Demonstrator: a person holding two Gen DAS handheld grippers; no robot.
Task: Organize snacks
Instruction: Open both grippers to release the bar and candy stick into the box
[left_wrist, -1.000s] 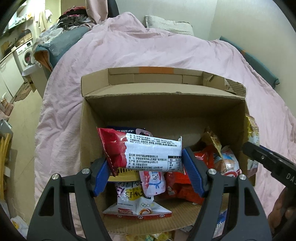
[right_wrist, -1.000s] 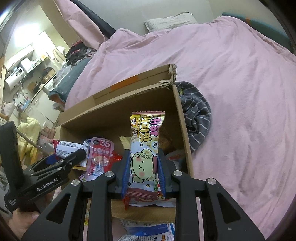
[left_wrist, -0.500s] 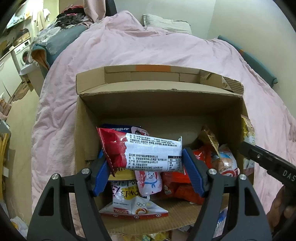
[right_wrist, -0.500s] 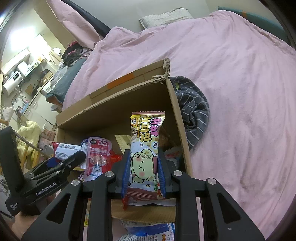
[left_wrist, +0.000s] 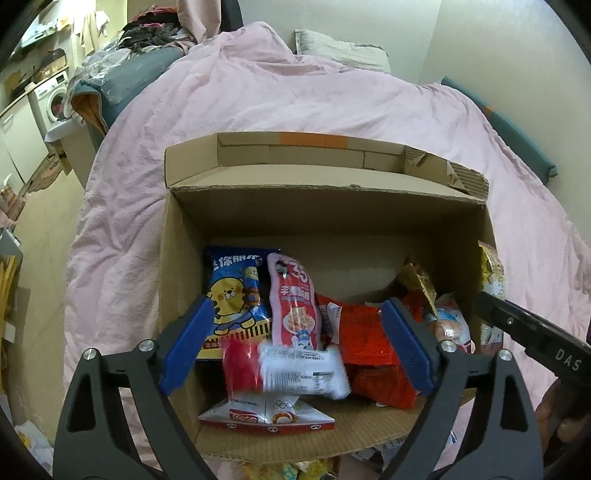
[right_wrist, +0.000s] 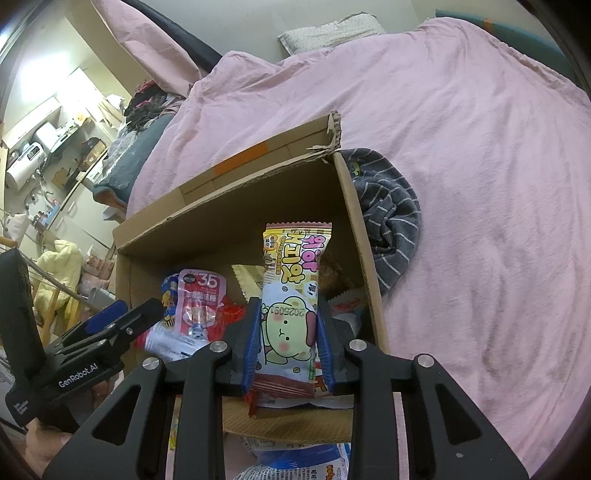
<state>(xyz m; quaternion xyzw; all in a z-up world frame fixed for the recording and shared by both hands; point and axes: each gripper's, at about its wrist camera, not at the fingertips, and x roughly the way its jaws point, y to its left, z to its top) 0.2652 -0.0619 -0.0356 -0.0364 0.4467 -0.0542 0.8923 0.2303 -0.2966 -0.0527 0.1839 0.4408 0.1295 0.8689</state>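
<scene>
Snacks fill the cardboard box (left_wrist: 325, 221); left gripper (left_wrist: 295, 347) spread wide, right gripper (right_wrist: 288, 343) pinching a bear-print packet (right_wrist: 291, 295).

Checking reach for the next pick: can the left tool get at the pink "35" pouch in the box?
Probably yes. The left tool is open over the box, and the pouch stands upright just ahead, its top uncovered. Only the blurred red-and-white pack lies in front.

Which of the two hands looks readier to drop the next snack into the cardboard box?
Right. The right gripper holds the bear packet above the box; the left gripper is open, its red-and-white packet falling.
</scene>
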